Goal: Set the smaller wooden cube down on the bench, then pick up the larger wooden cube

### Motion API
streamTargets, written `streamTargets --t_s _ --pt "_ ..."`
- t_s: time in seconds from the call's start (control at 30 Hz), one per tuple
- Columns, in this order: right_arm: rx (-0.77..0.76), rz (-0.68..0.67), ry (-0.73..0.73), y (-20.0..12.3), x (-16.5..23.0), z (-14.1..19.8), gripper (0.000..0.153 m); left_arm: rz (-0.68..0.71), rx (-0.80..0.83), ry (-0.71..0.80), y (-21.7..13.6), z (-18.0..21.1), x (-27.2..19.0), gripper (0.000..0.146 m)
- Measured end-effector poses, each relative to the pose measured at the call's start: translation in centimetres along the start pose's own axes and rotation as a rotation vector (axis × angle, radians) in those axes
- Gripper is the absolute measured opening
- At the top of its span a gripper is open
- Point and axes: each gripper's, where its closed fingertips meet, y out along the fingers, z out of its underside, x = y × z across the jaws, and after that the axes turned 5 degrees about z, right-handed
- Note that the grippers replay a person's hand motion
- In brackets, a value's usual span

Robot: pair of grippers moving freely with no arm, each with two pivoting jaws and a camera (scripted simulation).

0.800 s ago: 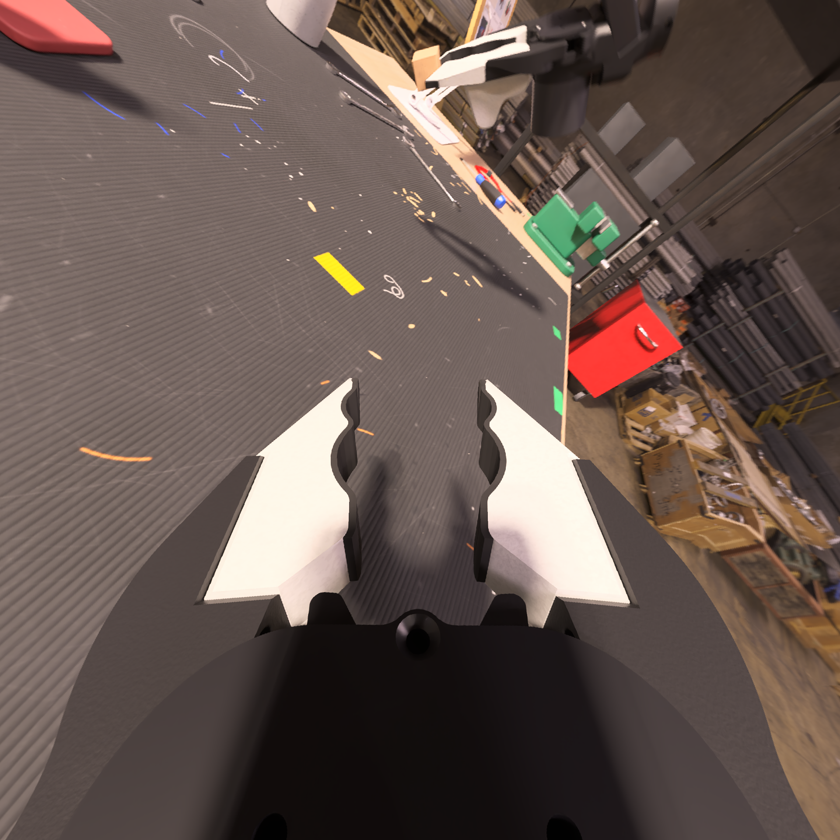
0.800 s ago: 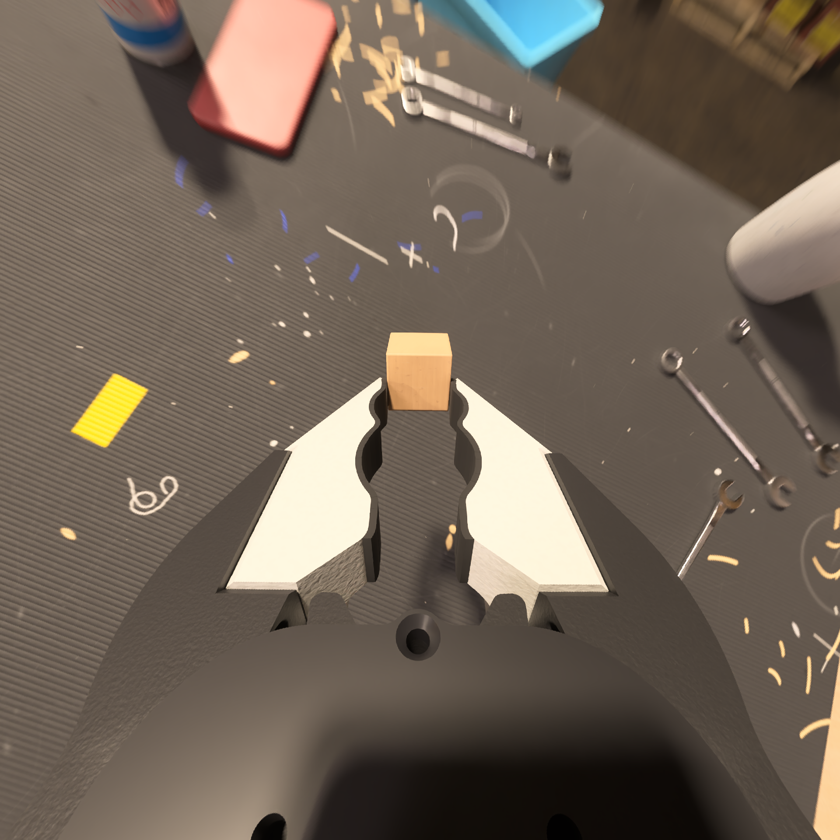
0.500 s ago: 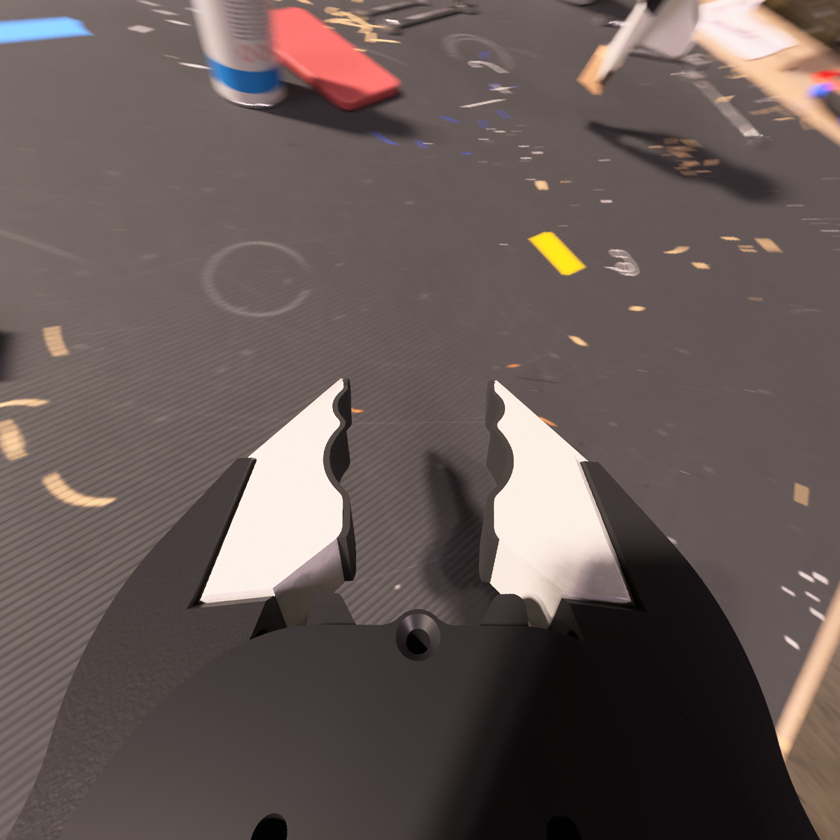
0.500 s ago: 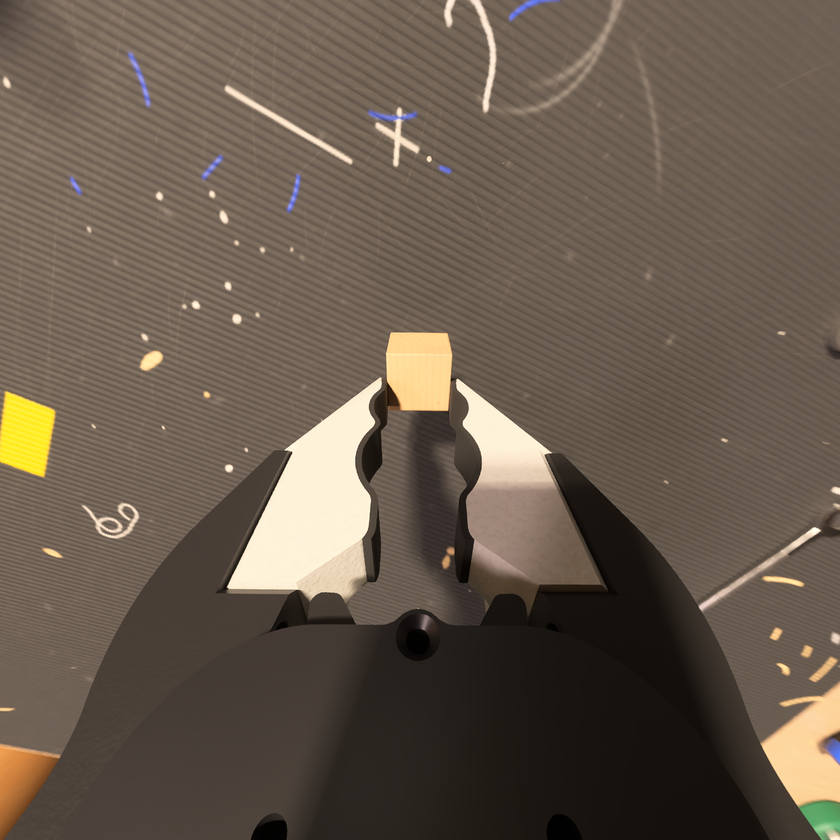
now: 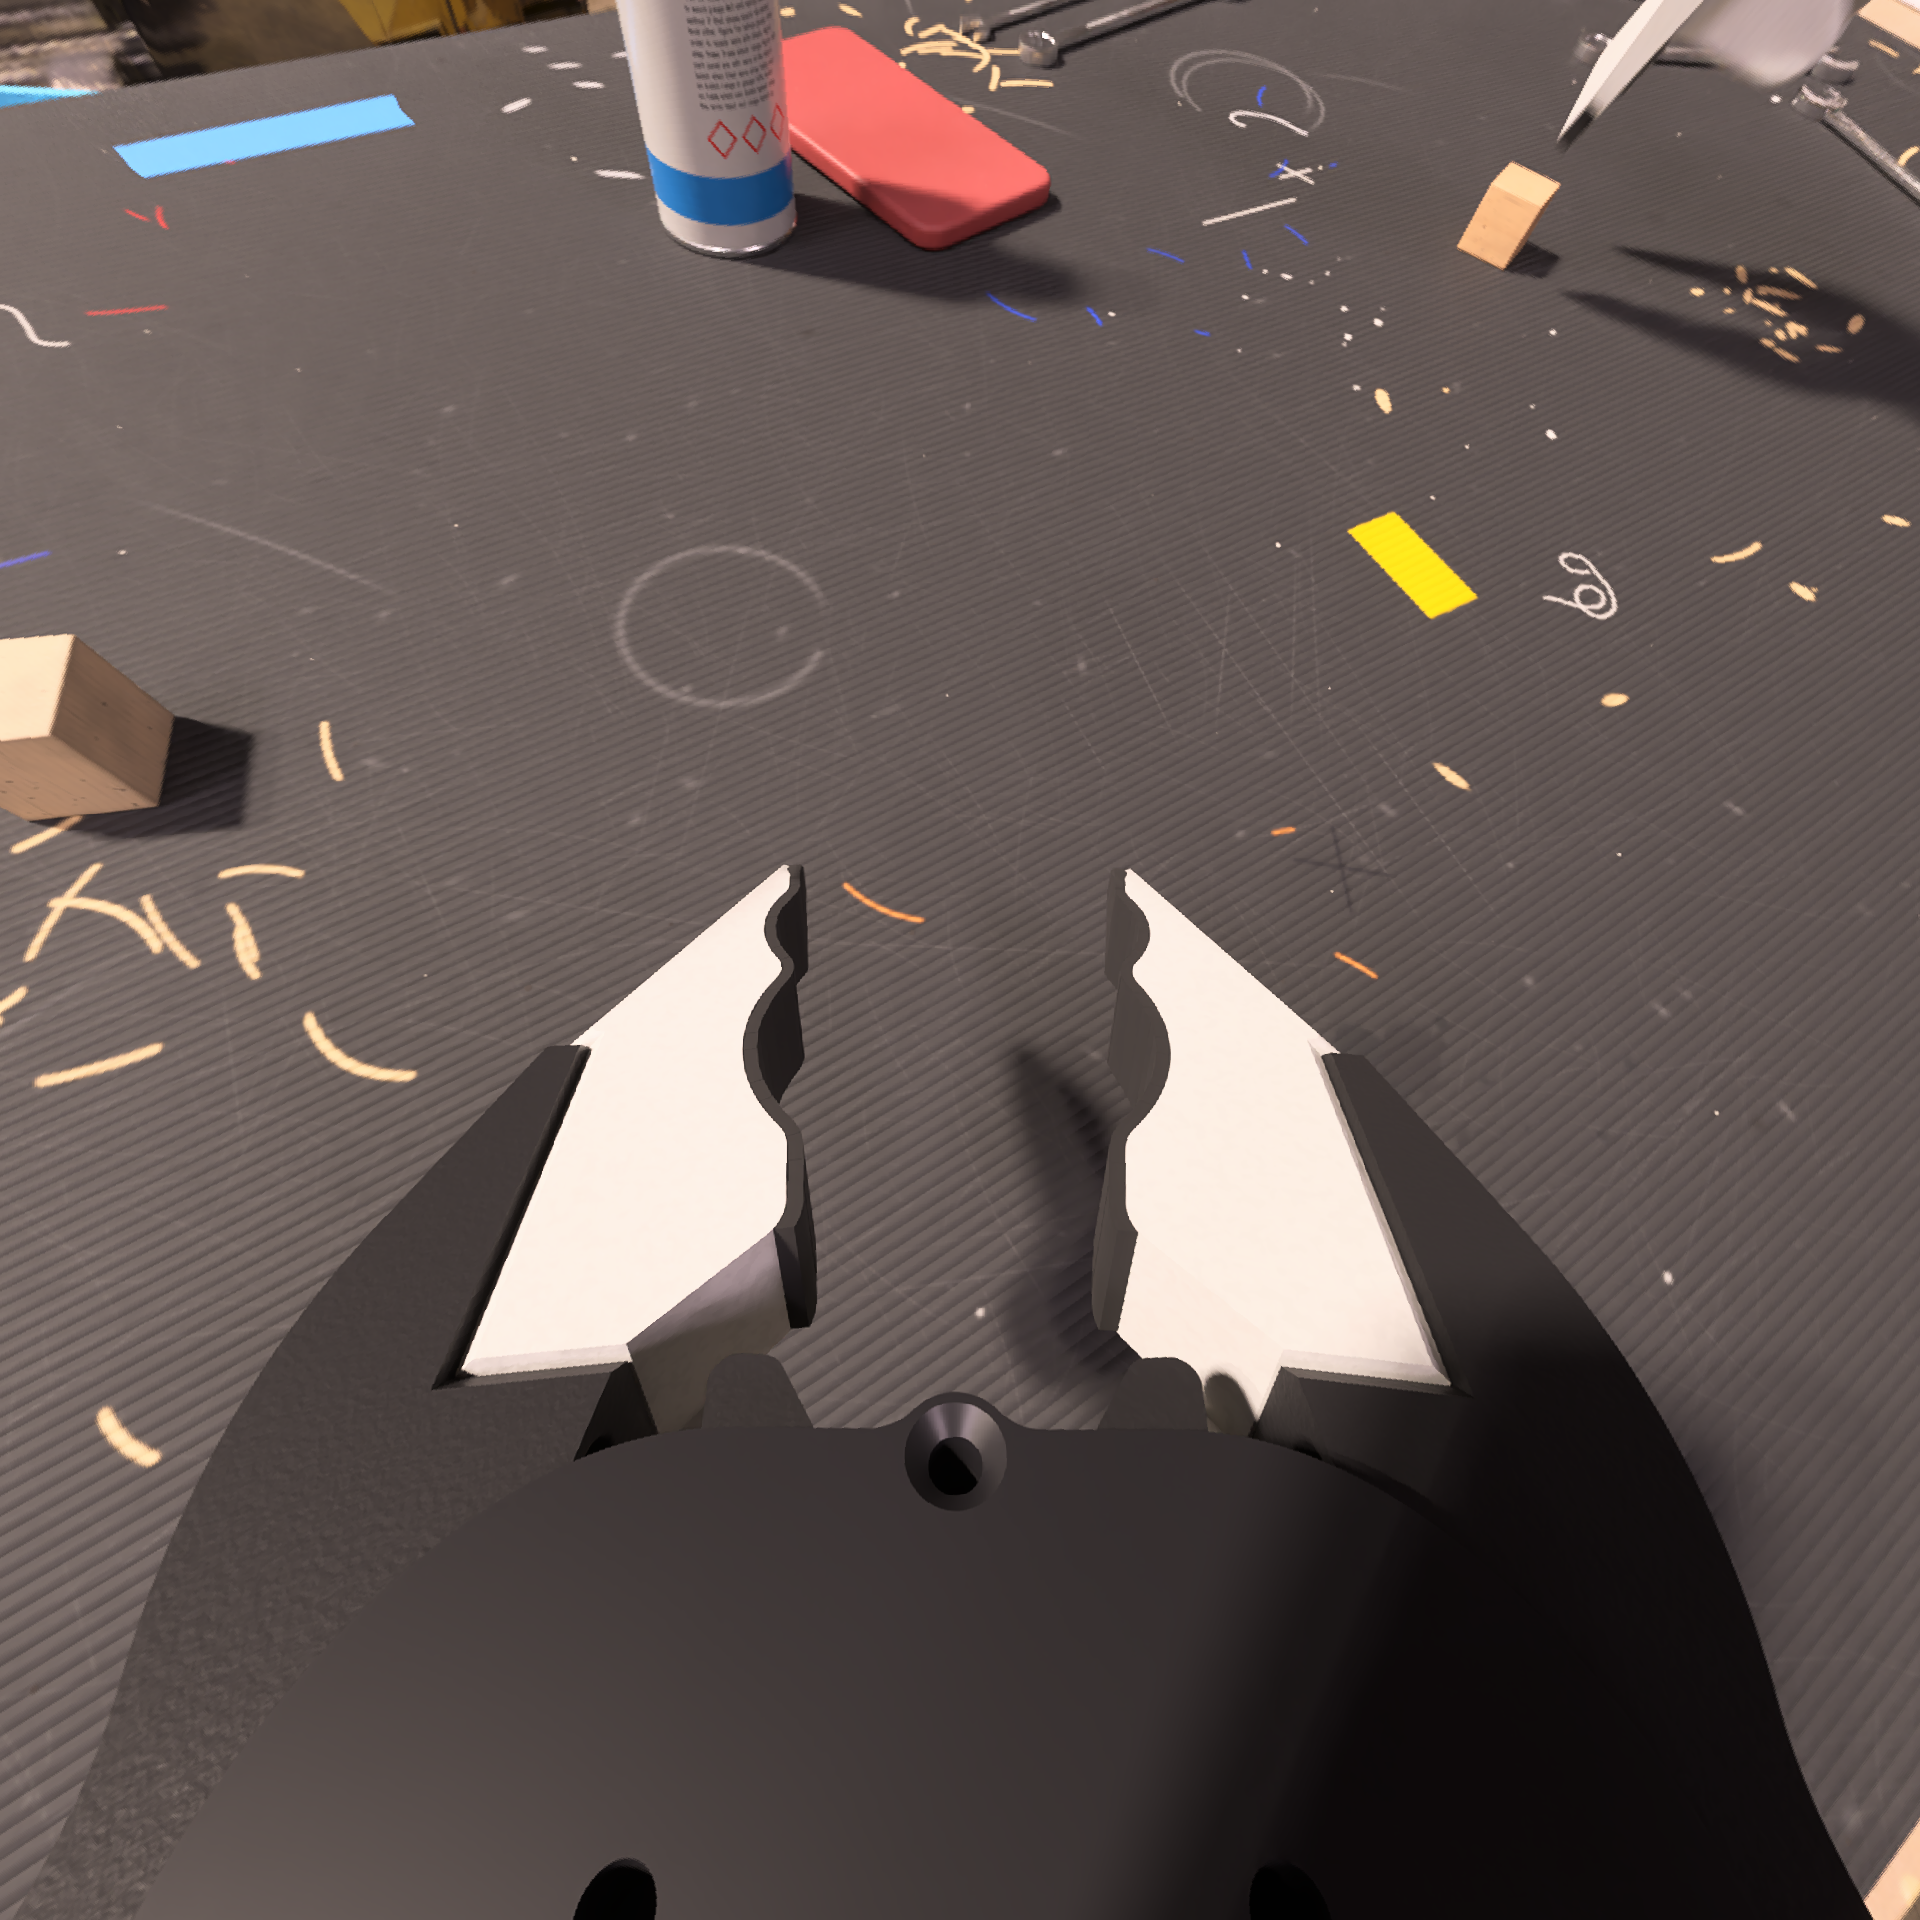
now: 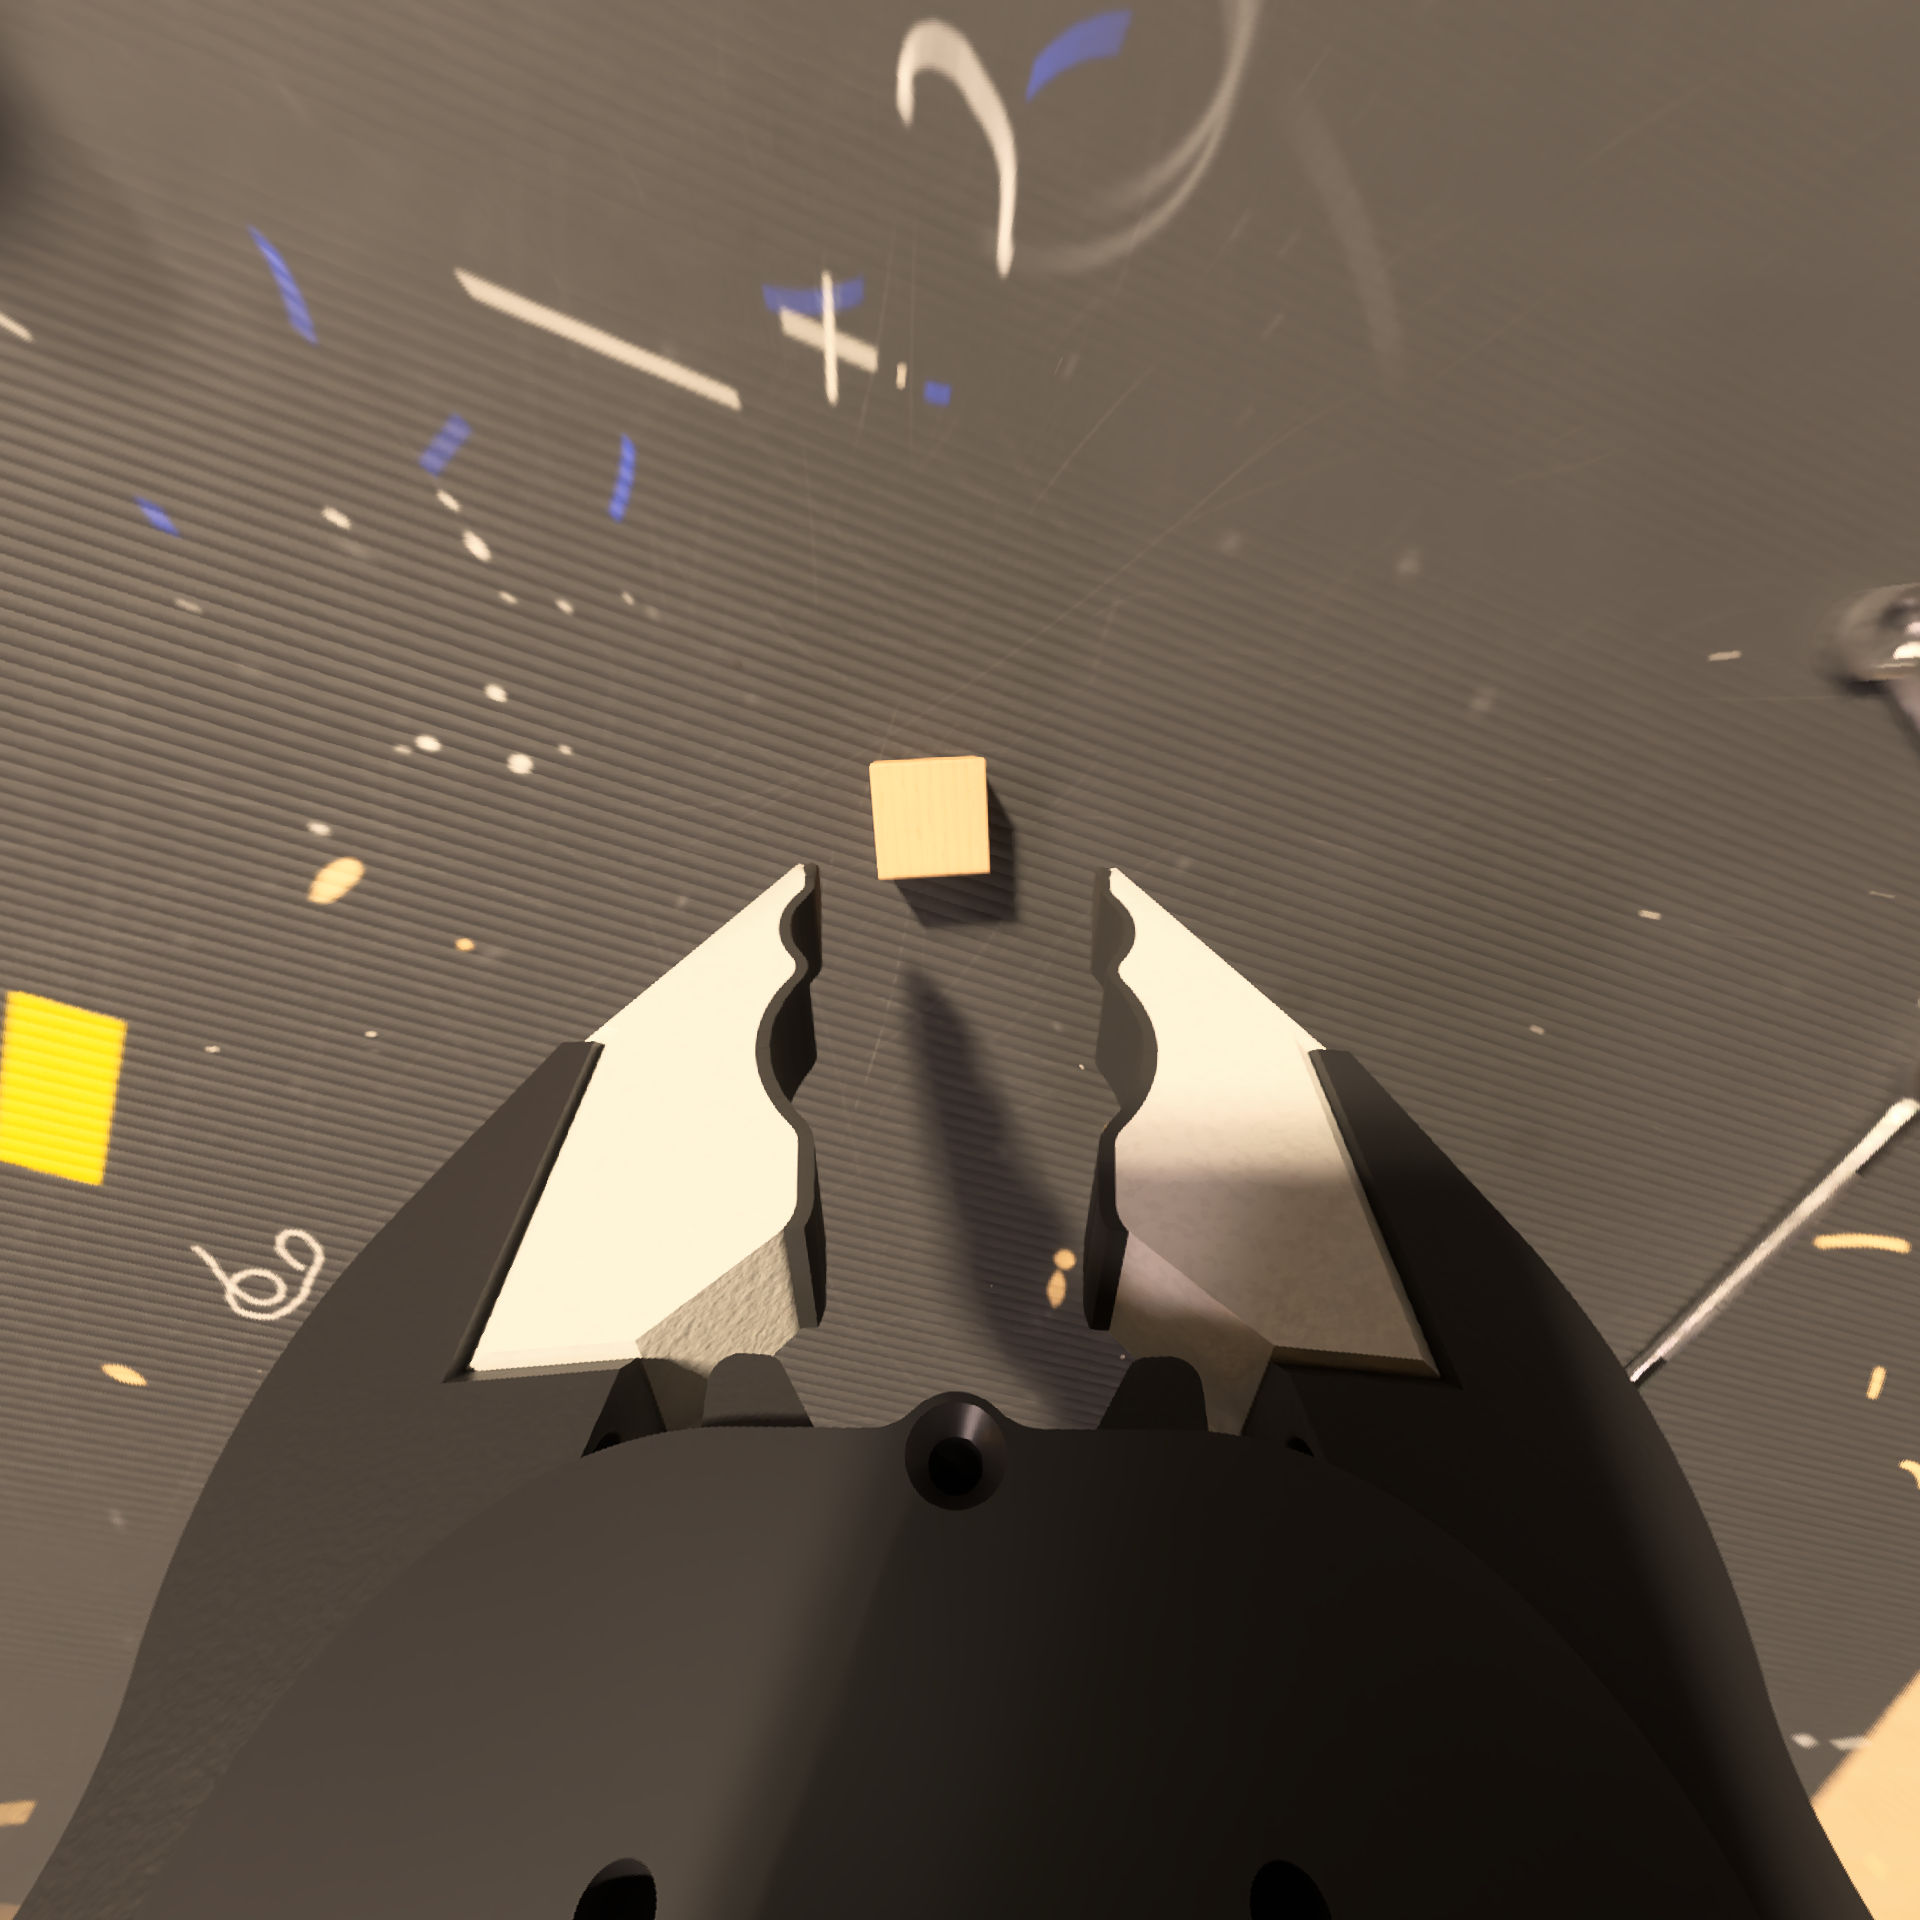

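The smaller wooden cube (image 6: 928,818) lies on the dark bench mat just beyond my right gripper (image 6: 956,883), whose jaws stand open and apart from it. The same cube shows far off at the upper right of the left wrist view (image 5: 1507,216), below a white fingertip of the right gripper (image 5: 1621,73). The larger wooden cube (image 5: 73,727) sits on the mat at the left edge of the left wrist view. My left gripper (image 5: 956,883) is open and empty, above the mat, well to the right of the larger cube.
A white spray can with a blue band (image 5: 717,125) and a red flat block (image 5: 904,135) stand at the back. Wrenches (image 6: 1766,1236) lie at the right. A yellow tape patch (image 5: 1411,564), blue tape (image 5: 260,133), chalk marks and wood shavings dot the mat.
My right gripper has opened and let go of the smaller cube, which now rests on the mat. My left gripper has swung left, bringing the larger cube into view.
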Motion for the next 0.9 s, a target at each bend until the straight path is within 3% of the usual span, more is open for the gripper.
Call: streamTargets --t_s 0.13,0.23,0.33,0.47,0.67,0.77,0.9 --pt "-0.426 0.036 0.054 -8.5 0.4 -0.2 0.058 0.011 0.010 0.005 0.2 0.2 -0.3 0.058" --pt "-0.717 -0.003 0.088 -14.1 3.2 2.5 0.059 0.006 0.015 0.009 0.3 0.2 -0.3 0.059" --pt "-0.951 -0.092 0.157 -17.2 7.7 6.4 0.059 -0.002 0.013 -0.004 0.5 0.2 -0.3 0.059" --pt "-1.045 -0.200 0.226 -15.9 14.3 10.9 0.058 0.018 0.029 -0.013 0.8 0.5 -0.7 0.060" --pt "-1.023 -0.307 0.211 -12.7 19.5 12.8 0.060 -0.087 0.042 0.011 -2.4 -2.9 4.3 0.072" --pt "-1.027 -0.267 0.155 -12.1 20.1 12.8 0.059 -0.195 0.171 -0.001 -3.7 -3.9 9.8 0.077" --pt "-1.014 -0.310 0.138 -12.0 20.8 12.7 0.059 -0.304 0.422 0.012 -3.3 -4.2 16.1 0.078"
